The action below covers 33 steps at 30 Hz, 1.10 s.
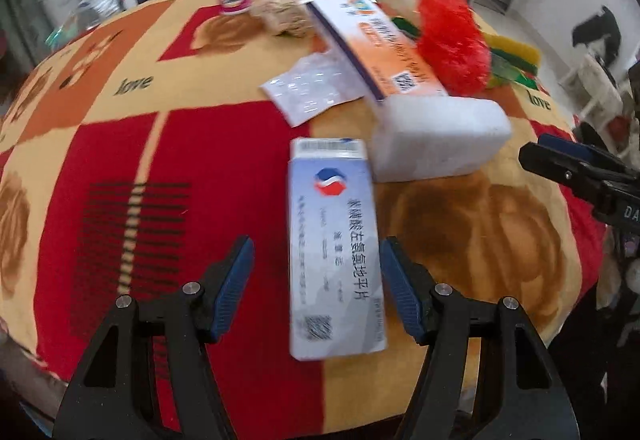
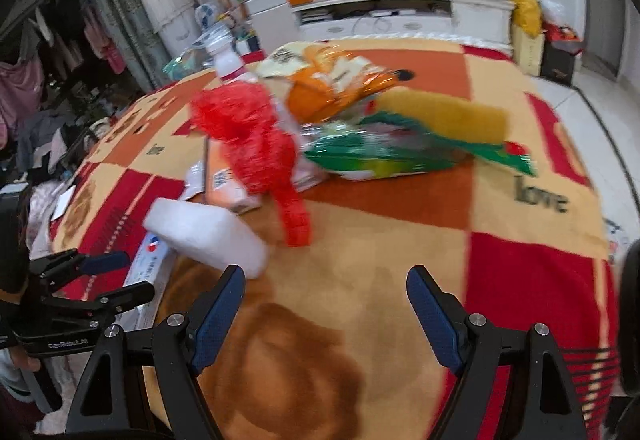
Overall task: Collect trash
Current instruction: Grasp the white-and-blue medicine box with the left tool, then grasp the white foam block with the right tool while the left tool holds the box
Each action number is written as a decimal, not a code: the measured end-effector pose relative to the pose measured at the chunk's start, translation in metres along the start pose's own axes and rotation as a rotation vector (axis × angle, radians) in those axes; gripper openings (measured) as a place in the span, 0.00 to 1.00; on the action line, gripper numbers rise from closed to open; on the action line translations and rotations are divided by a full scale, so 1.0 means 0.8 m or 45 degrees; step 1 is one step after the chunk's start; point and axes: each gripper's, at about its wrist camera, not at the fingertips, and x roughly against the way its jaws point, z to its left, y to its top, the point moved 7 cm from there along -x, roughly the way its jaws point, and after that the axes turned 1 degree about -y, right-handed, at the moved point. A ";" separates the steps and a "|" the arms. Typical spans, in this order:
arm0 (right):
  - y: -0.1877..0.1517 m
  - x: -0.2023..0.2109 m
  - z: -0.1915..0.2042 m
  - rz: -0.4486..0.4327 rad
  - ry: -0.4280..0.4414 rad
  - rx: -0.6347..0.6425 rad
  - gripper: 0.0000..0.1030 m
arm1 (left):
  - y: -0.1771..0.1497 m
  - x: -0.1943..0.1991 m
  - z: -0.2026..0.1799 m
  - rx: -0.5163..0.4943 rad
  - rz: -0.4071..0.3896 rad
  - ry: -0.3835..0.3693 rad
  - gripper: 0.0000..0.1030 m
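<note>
Blue-white pill box lying flat btwn my left gripper pads, jaws apart, not squeezing it, right gripper wide open w/ nothing inside, white foam block just past box, blanket under all

Pale medicine box between parted fingers

— How's the light?
— Even, soft indoor light, fairly bright; hardly any hard shadows on the blanket. A glare spot burns at the upper left of the right wrist view.
— Sharpness?
— Motion blur smears the red mesh and the print on the pale box. Fisheye bends the edges; the corners go black.
</note>
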 end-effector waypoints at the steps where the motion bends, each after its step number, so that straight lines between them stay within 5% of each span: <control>1: 0.000 -0.002 0.007 0.004 0.016 0.006 0.79 | -0.002 0.002 0.001 0.017 -0.005 -0.011 0.63; 12: 0.024 -0.001 0.062 -0.030 0.074 0.122 0.79 | 0.004 -0.002 0.008 0.058 -0.046 -0.023 0.63; 15: 0.029 -0.006 0.070 -0.028 0.099 0.114 0.79 | 0.003 -0.017 0.002 0.091 0.012 -0.152 0.63; 16: 0.029 -0.007 0.070 -0.029 0.106 0.110 0.79 | 0.003 -0.019 0.002 0.100 0.022 -0.166 0.60; 18: 0.036 -0.006 0.071 -0.052 0.104 0.107 0.79 | 0.006 -0.015 0.004 0.068 0.013 -0.094 0.26; 23: 0.059 -0.005 0.062 -0.141 0.026 0.096 0.79 | 0.007 -0.009 0.020 0.127 0.009 -0.123 0.19; 26: 0.050 -0.024 0.058 -0.059 -0.079 0.146 0.75 | 0.003 -0.004 0.031 0.159 0.001 -0.134 0.17; 33: -0.005 -0.014 0.078 0.094 0.079 0.234 0.72 | -0.001 -0.005 0.049 0.253 0.019 -0.222 0.17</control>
